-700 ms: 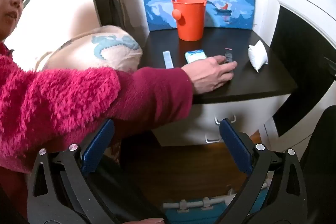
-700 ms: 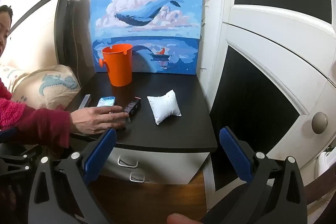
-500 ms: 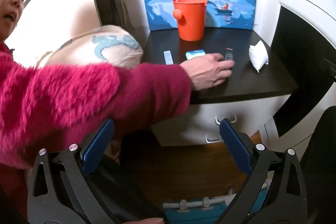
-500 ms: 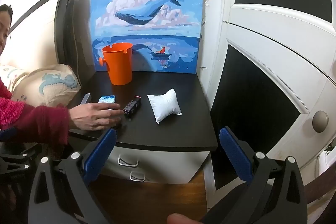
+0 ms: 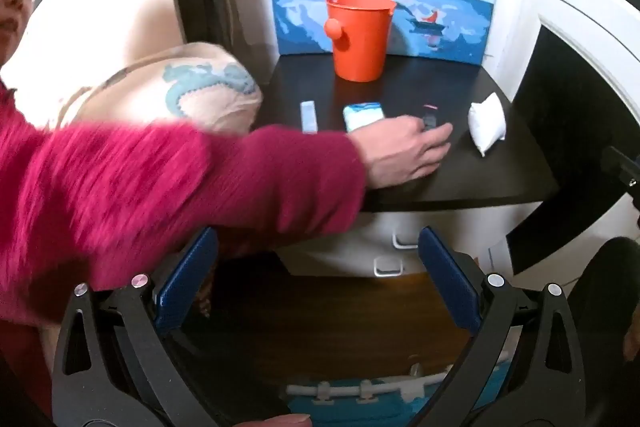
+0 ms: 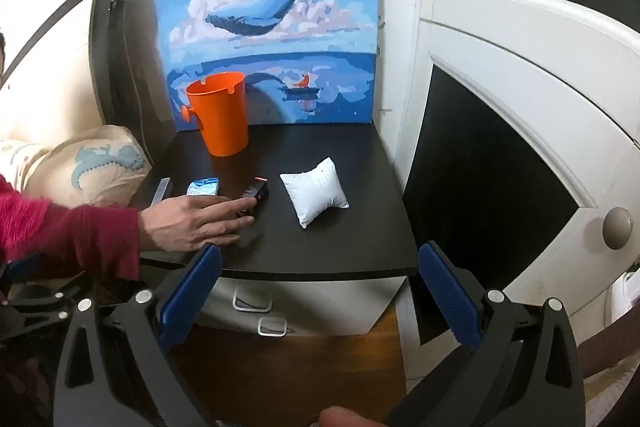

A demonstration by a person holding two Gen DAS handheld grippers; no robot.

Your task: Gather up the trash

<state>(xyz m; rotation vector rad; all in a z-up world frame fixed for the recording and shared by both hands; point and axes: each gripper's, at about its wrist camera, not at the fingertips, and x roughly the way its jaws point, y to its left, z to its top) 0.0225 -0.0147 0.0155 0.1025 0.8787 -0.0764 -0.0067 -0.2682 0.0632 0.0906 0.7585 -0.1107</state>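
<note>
Bare hand point(image 6: 192, 223) in pink sleeve point(image 5: 160, 195) shifts along black nightstand point(image 6: 352, 243), fingertips now on small dark box point(image 6: 253, 195); items likely being arranged, collection not begun. Orange bin point(image 6: 220, 117) at back, empty as far as visible. Trash lies in row: white pouch point(image 6: 316, 190), blue packet point(image 6: 203, 187), pale strip point(image 5: 308, 115). Left gripper point(image 5: 316, 287) and right gripper point(image 6: 318, 291) hang short of table, jaws wide apart, nothing between.

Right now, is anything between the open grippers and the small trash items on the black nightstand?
Yes. A person's bare hand, in a fuzzy pink sleeve, reaches across the nightstand top, fingertips on the small black box, partly covering the blue-white wrapper. The orange plastic bin stands unobstructed.
</note>
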